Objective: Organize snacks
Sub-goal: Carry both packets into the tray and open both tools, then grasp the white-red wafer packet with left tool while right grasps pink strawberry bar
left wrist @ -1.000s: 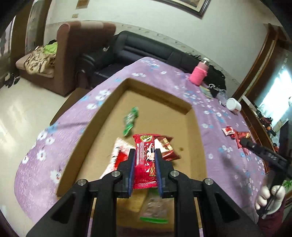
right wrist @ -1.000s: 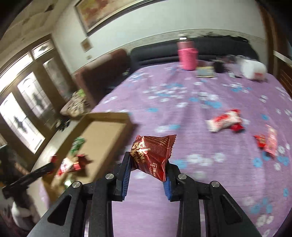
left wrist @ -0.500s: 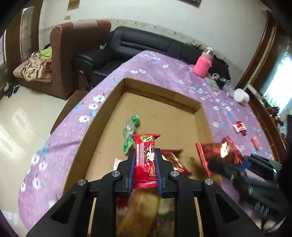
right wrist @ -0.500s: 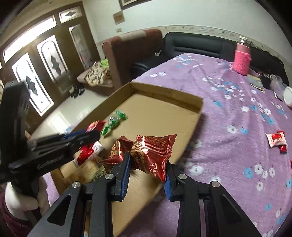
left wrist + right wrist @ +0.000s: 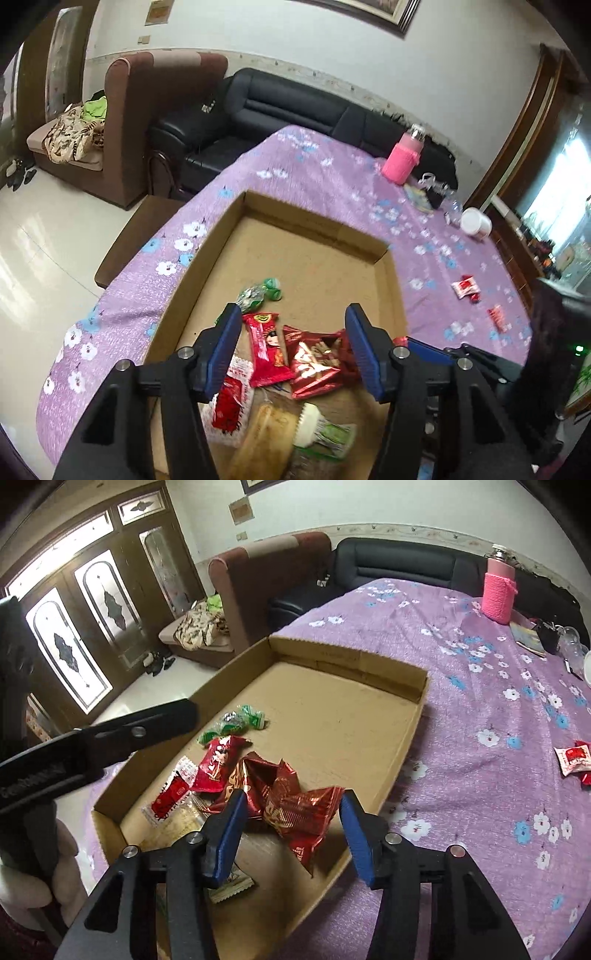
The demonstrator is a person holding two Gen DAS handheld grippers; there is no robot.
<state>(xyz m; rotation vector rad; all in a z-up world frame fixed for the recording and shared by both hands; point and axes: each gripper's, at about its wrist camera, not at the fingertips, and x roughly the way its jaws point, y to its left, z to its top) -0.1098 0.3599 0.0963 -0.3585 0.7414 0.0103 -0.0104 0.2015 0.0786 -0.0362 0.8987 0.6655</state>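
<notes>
A shallow cardboard box (image 5: 325, 232) (image 5: 417, 716) lies on the purple flowered tablecloth. My left gripper (image 5: 291, 345) is open above the box's near end, over a red snack packet (image 5: 266, 349) that lies among other snacks. My right gripper (image 5: 291, 829) is open over a dark red foil packet (image 5: 304, 814) in the box. A green wrapped candy (image 5: 260, 291) (image 5: 232, 723) lies farther in. Loose red and white snacks (image 5: 466, 288) (image 5: 574, 760) lie on the cloth to the right. The left gripper also shows at the left of the right wrist view (image 5: 92, 746).
A pink bottle (image 5: 404, 158) (image 5: 499, 590), a white tub (image 5: 476, 221) and small items stand at the table's far end. A black sofa (image 5: 295, 110) and a brown armchair (image 5: 147, 110) stand behind the table. The table edge drops to the floor on the left.
Both grippers have opened. The red packet has dropped from the left gripper into the box, and the dark red foil packet from the right gripper, which moved over the box.
</notes>
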